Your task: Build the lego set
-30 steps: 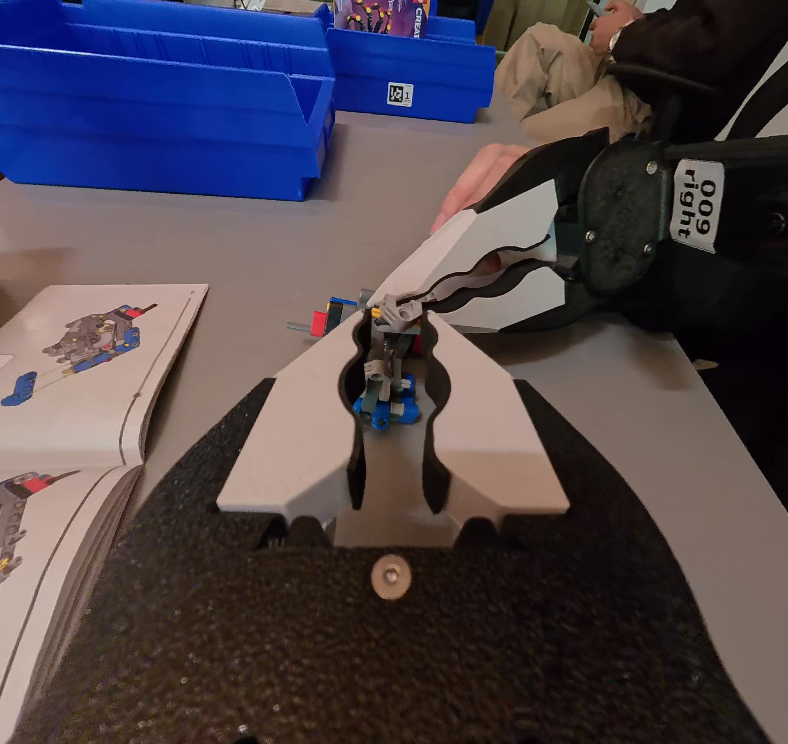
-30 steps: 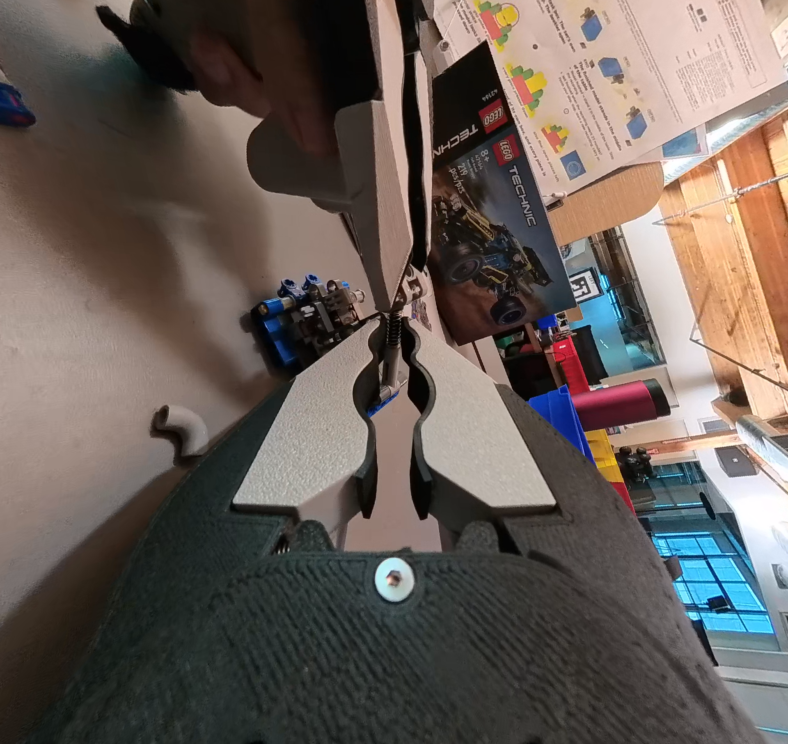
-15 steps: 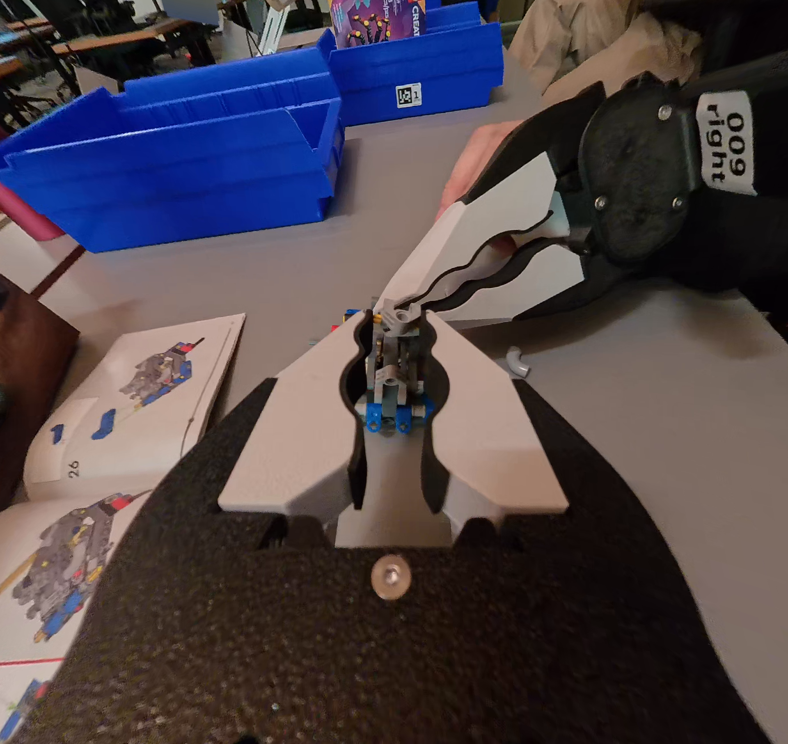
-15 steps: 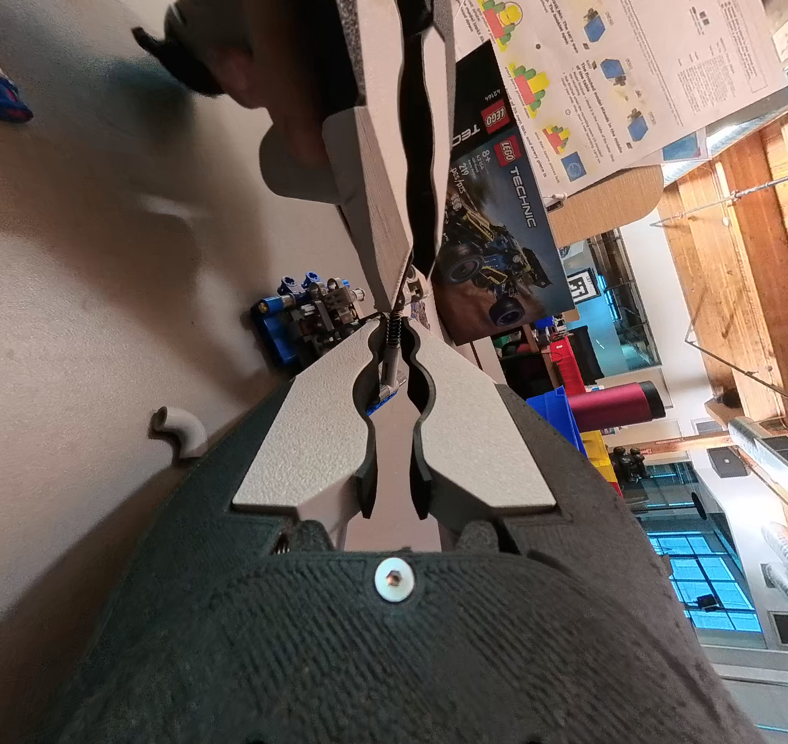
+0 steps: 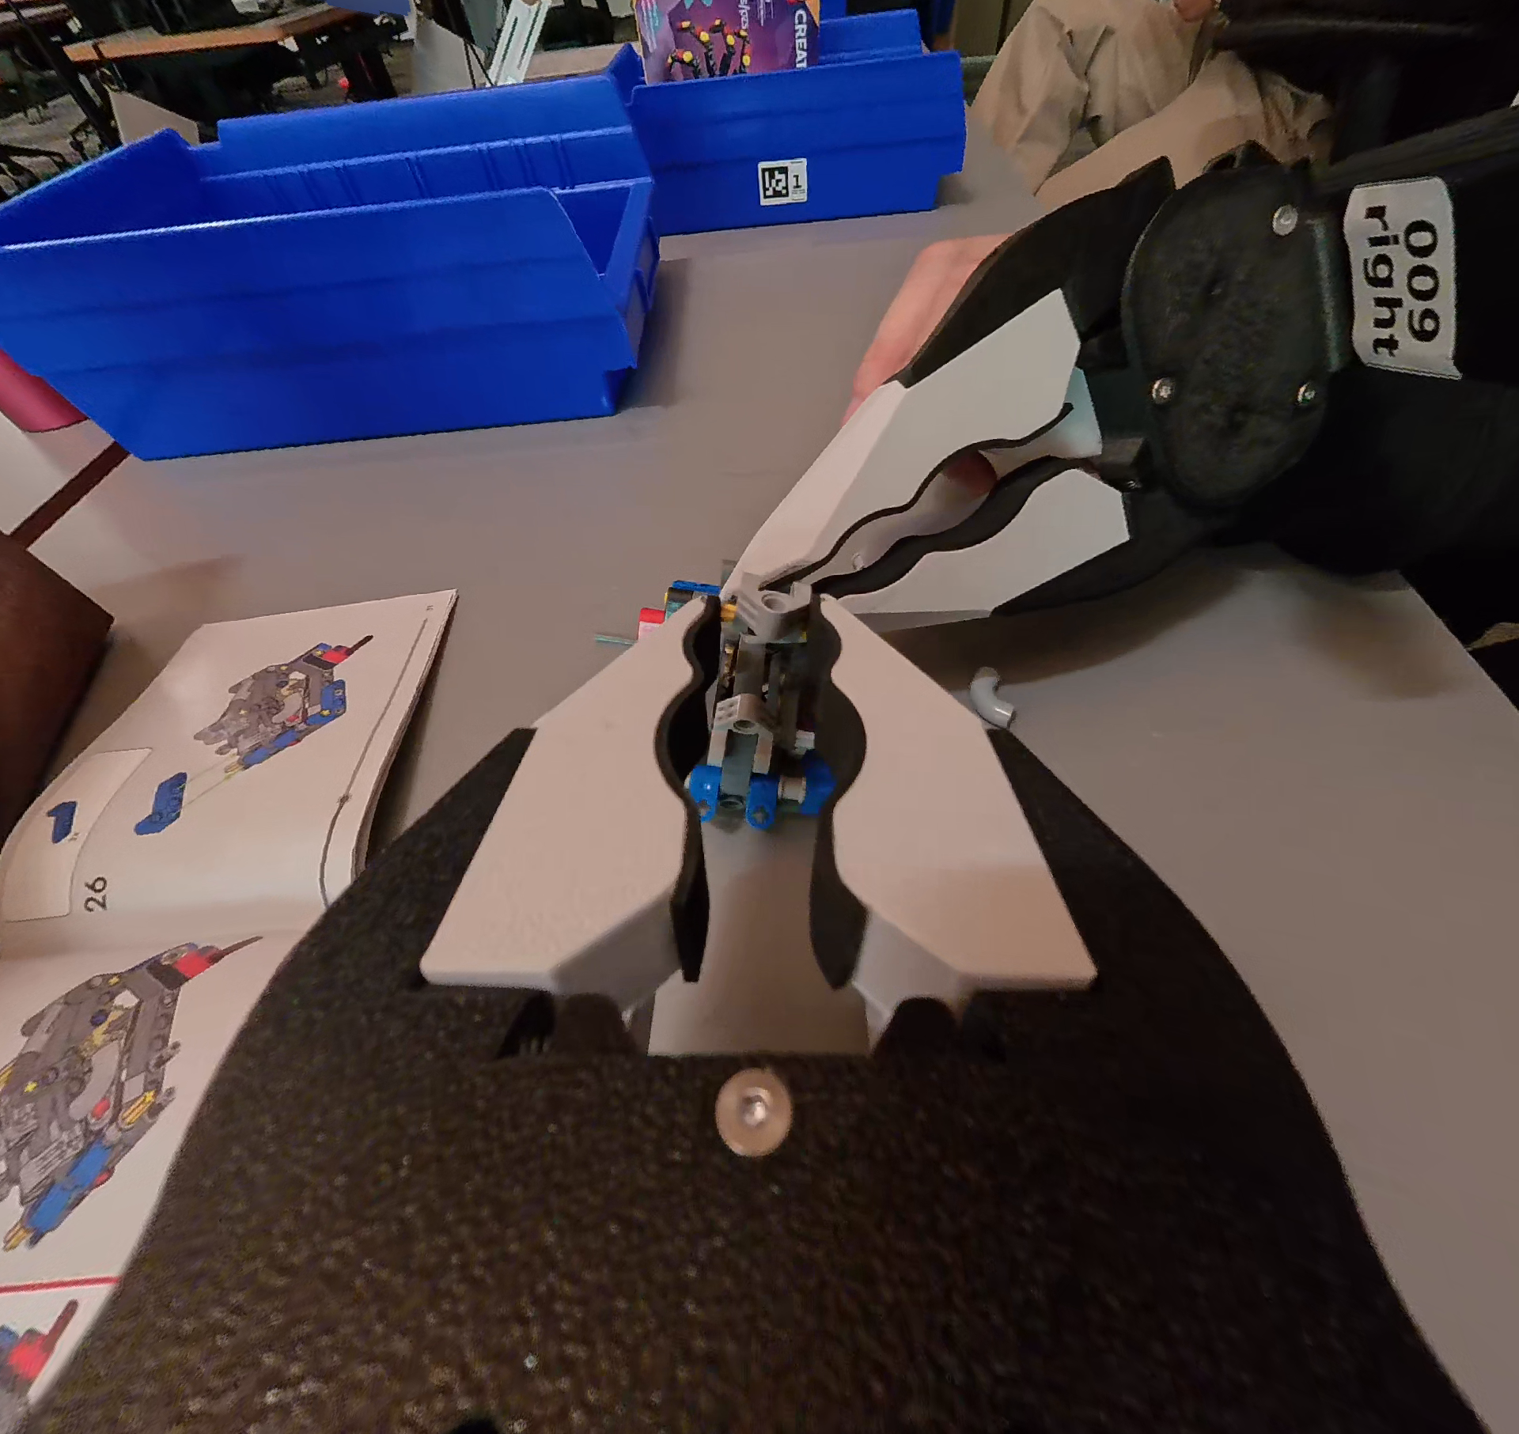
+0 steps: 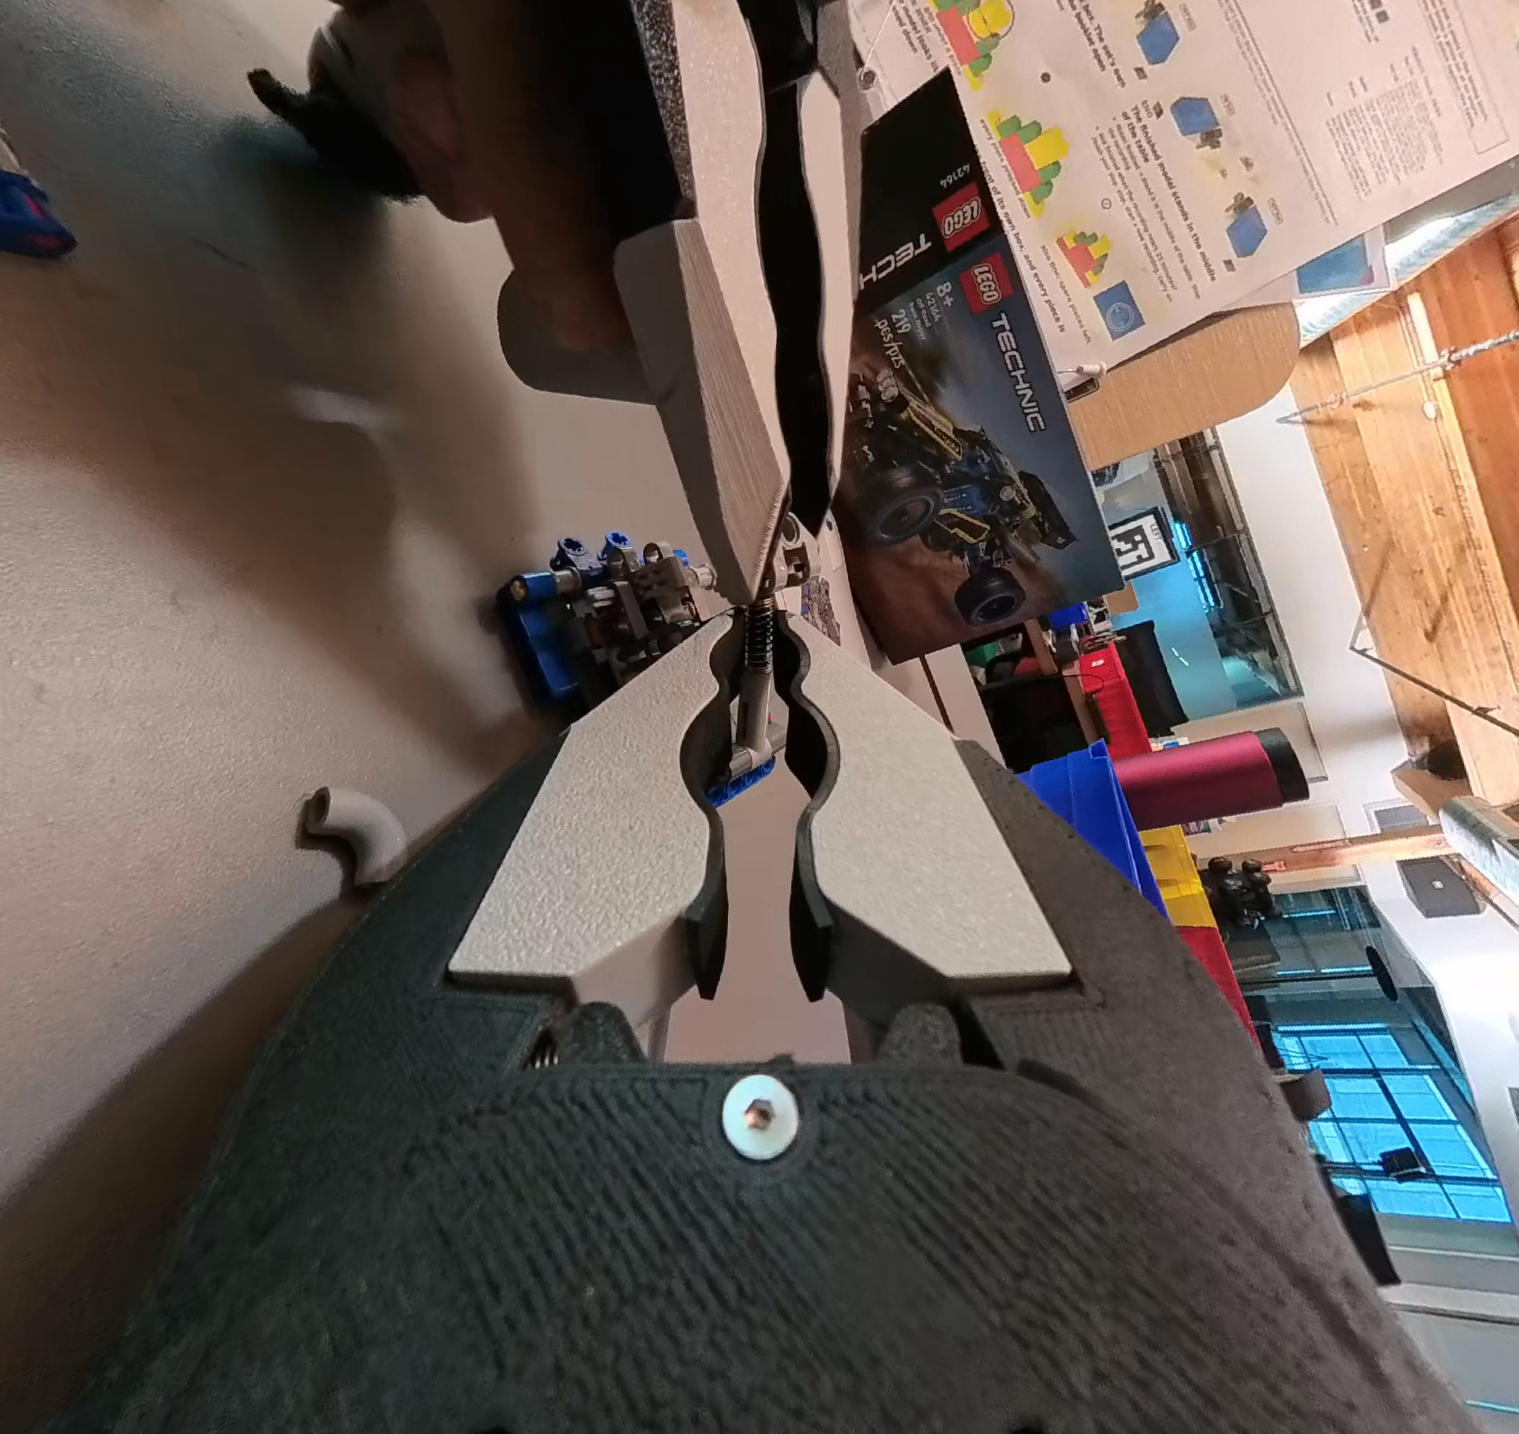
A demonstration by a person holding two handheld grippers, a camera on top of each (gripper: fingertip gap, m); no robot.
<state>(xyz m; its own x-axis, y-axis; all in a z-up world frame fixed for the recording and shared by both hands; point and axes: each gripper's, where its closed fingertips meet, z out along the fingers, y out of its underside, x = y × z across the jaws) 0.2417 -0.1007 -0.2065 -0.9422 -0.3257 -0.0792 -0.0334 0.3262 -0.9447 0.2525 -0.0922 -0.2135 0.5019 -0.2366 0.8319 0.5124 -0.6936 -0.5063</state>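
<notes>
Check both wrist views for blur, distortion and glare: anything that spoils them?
Left wrist view: sharp at the grey and blue brick assembly, booklet edges slightly smeared, strong wide-angle bending. Right wrist view: table streaked by motion blur, bright windows blown out.

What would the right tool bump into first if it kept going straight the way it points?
Probably the left tool: its fingertips sit right ahead, on the same small grey brick assembly that the right tool grips.

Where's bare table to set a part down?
Free: grey tabletop between the blue plastic bins and the open instruction booklet; also right of the small grey elbow piece. Crowded: centre, where both tongs meet on the grey-blue brick assembly.
</notes>
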